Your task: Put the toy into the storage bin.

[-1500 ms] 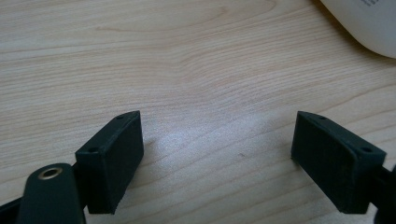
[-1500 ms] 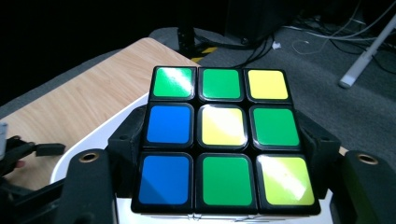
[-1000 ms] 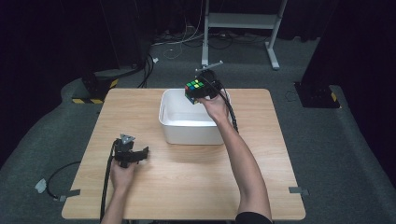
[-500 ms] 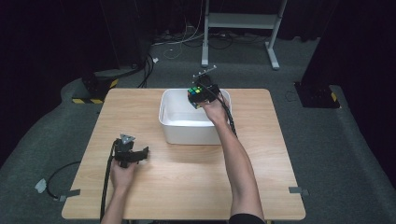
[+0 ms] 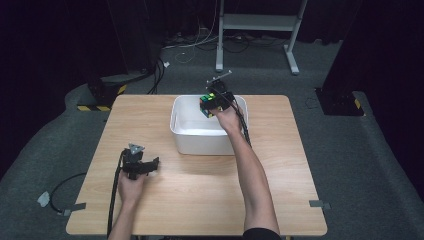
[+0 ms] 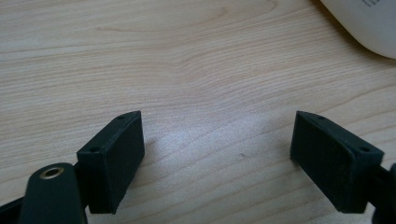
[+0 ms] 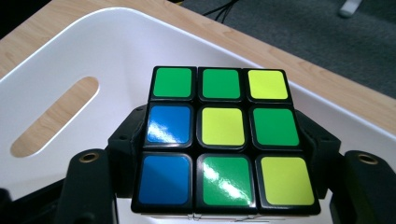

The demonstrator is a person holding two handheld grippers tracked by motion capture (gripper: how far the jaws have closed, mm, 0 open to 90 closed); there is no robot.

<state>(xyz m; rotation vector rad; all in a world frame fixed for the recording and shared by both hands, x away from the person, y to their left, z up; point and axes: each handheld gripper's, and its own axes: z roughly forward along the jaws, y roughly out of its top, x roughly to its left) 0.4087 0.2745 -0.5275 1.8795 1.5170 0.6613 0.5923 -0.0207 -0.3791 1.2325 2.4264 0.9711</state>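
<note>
A scrambled puzzle cube (image 7: 222, 140) with green, yellow and blue stickers sits between the jaws of my right gripper (image 7: 219, 154), which is shut on it. In the high view the cube (image 5: 207, 104) hangs over the far right part of the white bin (image 5: 190, 140), held by the right gripper (image 5: 212, 102). My left gripper (image 5: 149, 165) rests low on the wooden table (image 5: 170, 200) near its left front, open, with only bare wood between its pads (image 6: 112, 161).
The white bin's wall has an oval handle slot (image 7: 53, 116), and its corner (image 6: 369, 23) shows at the top right of the left gripper view. Cables trail from both grippers. Beyond the table are a metal stand (image 5: 260, 30) and floor cables.
My right gripper has carried the cube slightly toward the near side and lower over the bin. The left gripper has stayed put.
</note>
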